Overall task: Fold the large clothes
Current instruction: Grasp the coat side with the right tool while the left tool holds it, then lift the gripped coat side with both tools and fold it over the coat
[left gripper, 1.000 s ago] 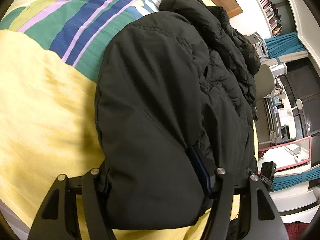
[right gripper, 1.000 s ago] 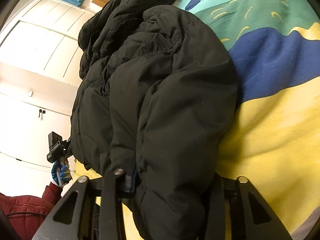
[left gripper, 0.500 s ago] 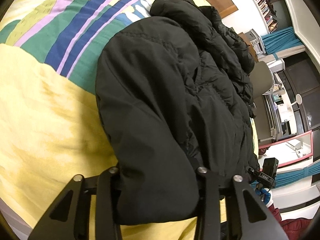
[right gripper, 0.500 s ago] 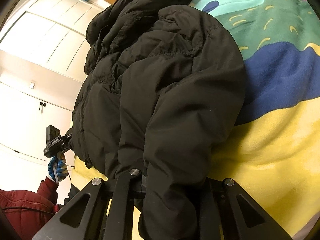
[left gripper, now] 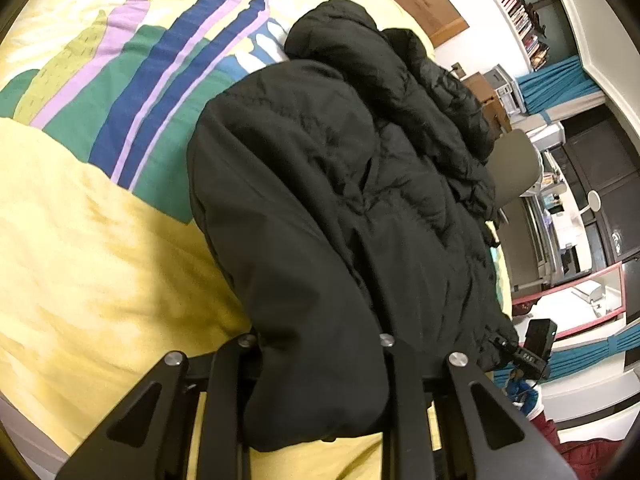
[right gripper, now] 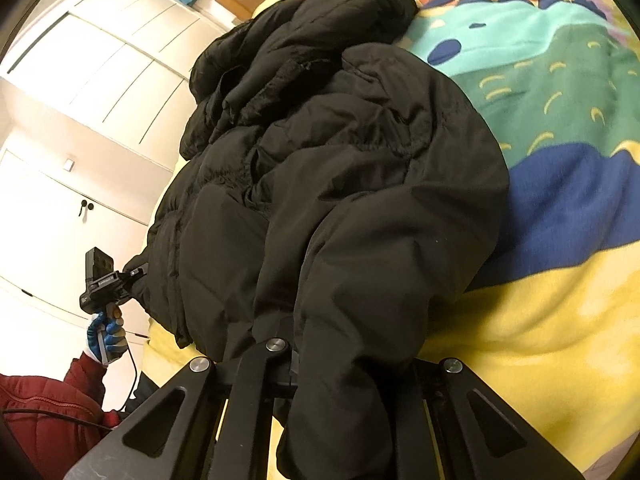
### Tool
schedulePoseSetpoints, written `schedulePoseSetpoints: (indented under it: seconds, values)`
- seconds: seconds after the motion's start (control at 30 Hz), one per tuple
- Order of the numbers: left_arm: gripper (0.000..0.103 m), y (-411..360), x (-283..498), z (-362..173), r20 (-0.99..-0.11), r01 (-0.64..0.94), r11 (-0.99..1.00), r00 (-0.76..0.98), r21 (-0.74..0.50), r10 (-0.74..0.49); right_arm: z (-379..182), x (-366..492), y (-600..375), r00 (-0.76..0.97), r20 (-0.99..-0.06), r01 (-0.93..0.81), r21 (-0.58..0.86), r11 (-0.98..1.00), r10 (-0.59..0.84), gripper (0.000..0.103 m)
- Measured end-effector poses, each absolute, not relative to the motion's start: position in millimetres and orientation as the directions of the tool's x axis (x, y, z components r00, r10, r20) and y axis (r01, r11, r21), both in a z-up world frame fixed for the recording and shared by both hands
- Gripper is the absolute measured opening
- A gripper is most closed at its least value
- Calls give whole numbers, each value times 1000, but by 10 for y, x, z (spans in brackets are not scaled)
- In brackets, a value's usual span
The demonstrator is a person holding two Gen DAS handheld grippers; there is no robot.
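A black puffer jacket (left gripper: 344, 208) lies bunched on a bed with a yellow patterned blanket (left gripper: 100, 240). My left gripper (left gripper: 316, 360) is shut on a thick fold of the jacket's near edge, which bulges between its fingers (left gripper: 228, 392). In the right wrist view the same jacket (right gripper: 340, 184) fills the middle. My right gripper (right gripper: 340, 360) is shut on another fold of the jacket's near edge. The fabric hides both sets of fingertips. The other gripper (right gripper: 100, 276) shows at the jacket's left side, held by a blue-gloved hand.
The blanket (right gripper: 560, 300) spreads right of the jacket. White wardrobe doors (right gripper: 80, 100) stand left of the bed. A desk, a chair (left gripper: 516, 172) and bookshelves (left gripper: 516, 4) lie beyond the bed's right side. The person's red sleeve (right gripper: 44, 412) is at lower left.
Both grippers have closed tighter on the jacket's near edge and drawn it back. The jaws stand narrower than a second ago, and the jacket looks more bunched.
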State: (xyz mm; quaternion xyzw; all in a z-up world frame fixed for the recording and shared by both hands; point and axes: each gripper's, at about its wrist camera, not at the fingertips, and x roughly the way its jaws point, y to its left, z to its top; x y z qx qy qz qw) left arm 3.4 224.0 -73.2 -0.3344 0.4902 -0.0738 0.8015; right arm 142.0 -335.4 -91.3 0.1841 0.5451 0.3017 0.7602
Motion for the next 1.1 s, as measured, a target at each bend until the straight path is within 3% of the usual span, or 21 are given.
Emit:
schedulePoseSetpoints:
  seconds: [0.6, 1.1]
  values:
    - [19, 2336, 244, -247, -660, -194, 725, 610, -661, -439, -527, 1633, -3358, 340, -670, -312, 581, 752, 660, 8]
    - [19, 2404, 455, 389, -529, -104, 679, 716, -726, -455, 85, 1876, -3283, 441, -575, -379, 577, 724, 689, 8]
